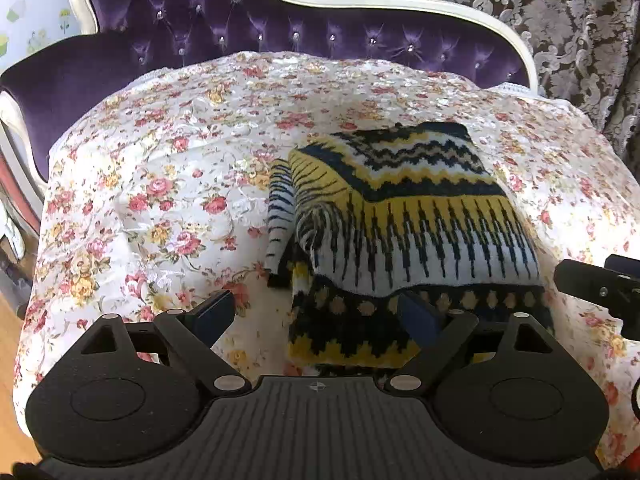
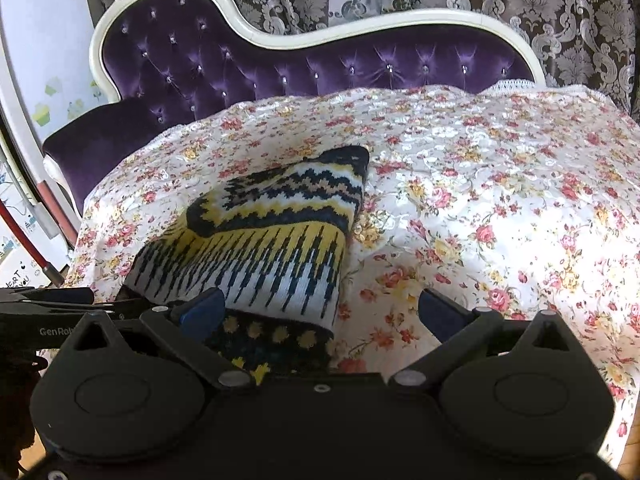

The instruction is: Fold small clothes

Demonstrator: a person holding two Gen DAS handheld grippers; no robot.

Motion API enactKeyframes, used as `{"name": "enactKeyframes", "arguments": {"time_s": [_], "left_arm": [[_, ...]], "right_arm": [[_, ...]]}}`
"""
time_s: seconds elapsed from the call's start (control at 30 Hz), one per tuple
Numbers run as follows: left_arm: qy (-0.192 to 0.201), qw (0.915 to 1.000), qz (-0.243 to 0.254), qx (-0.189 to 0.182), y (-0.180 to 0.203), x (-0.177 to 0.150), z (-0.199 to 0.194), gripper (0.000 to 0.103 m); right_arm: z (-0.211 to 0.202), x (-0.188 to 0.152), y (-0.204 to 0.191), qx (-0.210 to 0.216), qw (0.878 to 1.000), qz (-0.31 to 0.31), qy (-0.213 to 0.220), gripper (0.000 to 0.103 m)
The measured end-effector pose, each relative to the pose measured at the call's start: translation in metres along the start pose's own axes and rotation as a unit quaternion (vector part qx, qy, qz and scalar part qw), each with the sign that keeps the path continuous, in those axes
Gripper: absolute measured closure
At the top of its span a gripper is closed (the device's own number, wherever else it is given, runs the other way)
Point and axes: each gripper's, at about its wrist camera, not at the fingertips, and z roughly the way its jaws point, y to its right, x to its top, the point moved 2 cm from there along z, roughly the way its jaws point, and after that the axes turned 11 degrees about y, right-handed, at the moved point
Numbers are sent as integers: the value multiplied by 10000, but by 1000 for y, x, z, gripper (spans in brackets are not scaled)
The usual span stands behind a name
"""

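Folded sweater (image 1: 400,232) lies on the bedspread (image 1: 160,184), ahead of the left gripper (image 1: 320,316) toward its right jaw, and at the right gripper's (image 2: 320,312) left jaw. Sofa back (image 1: 240,28) behind; curtain (image 1: 560,20) beyond.

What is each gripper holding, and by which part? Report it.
Nothing is held. The left gripper and right gripper both stand open over the near edge of the folded yellow, navy and white knitted sweater.

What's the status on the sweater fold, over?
Left gripper open, right gripper open, neither gripping. Knit sweater lies folded on floral cover, near hem between both sets of fingers. Nothing in the way.
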Motion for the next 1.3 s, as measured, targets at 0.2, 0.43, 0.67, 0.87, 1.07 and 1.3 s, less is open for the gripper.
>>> {"name": "enactKeyframes", "arguments": {"time_s": [0.2, 0.43, 0.67, 0.87, 1.07, 1.3], "left_arm": [[-203, 9997, -111, -8, -4, -2, 6, 15], [-391, 9990, -203, 7, -6, -4, 10, 15], [-434, 9989, -201, 14, -6, -4, 11, 15], [-440, 9988, -190, 12, -5, -4, 12, 15], [-439, 9989, -167, 15, -5, -5, 11, 15], [-407, 9991, -107, 19, -5, -4, 11, 15]], "right_arm": [[6, -1, 3, -70, 9996, 117, -234, 1], [11, -3, 3, -129, 9990, 158, -397, 1], [13, -3, 2, -130, 9987, 174, -468, 1], [13, -2, 0, -105, 9987, 152, -481, 1], [14, -2, -2, -81, 9987, 141, -491, 1], [14, -2, -2, -75, 9986, 165, -502, 1]]}}
